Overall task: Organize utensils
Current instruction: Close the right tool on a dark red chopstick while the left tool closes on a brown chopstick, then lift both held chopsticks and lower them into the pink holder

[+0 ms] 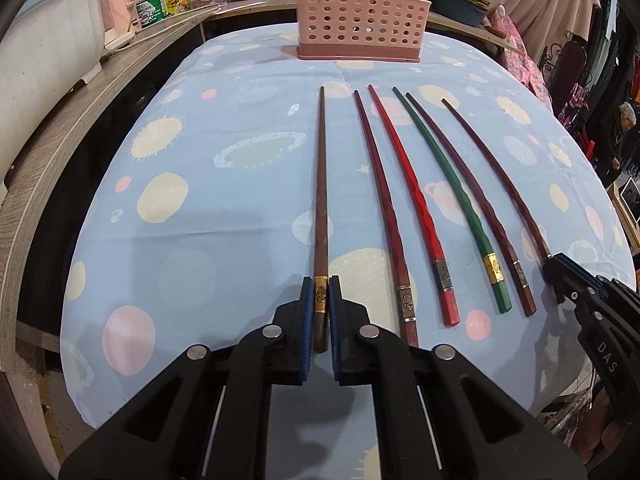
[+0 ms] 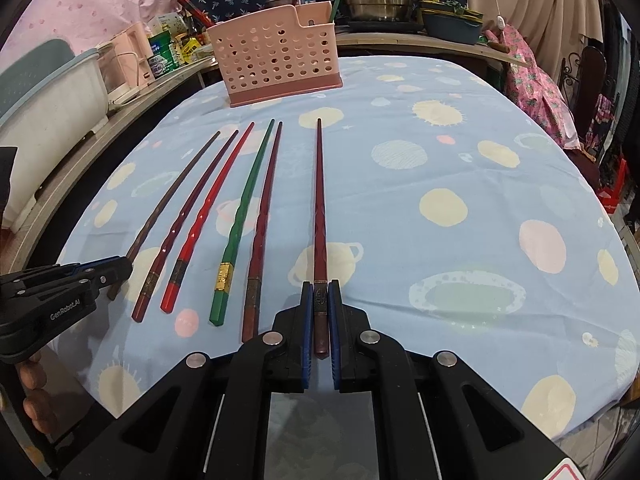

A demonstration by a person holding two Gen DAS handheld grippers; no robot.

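Both hand-held grippers clamped: left hand-held gripper (image 1: 321, 294) on the brown chopstick (image 1: 321, 200), right hand-held gripper (image 2: 321, 300) on the dark-red chopstick (image 2: 319, 208); all six still flat on the bench (image 1: 200, 184), pink holder (image 1: 356, 12) holds a few already, most remain.

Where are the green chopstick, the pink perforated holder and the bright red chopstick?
green chopstick (image 2: 240, 216): right wrist view, middle of its shaft.
pink perforated holder (image 1: 356, 12): left wrist view, its front wall.
bright red chopstick (image 1: 412, 196): left wrist view, middle of its shaft.
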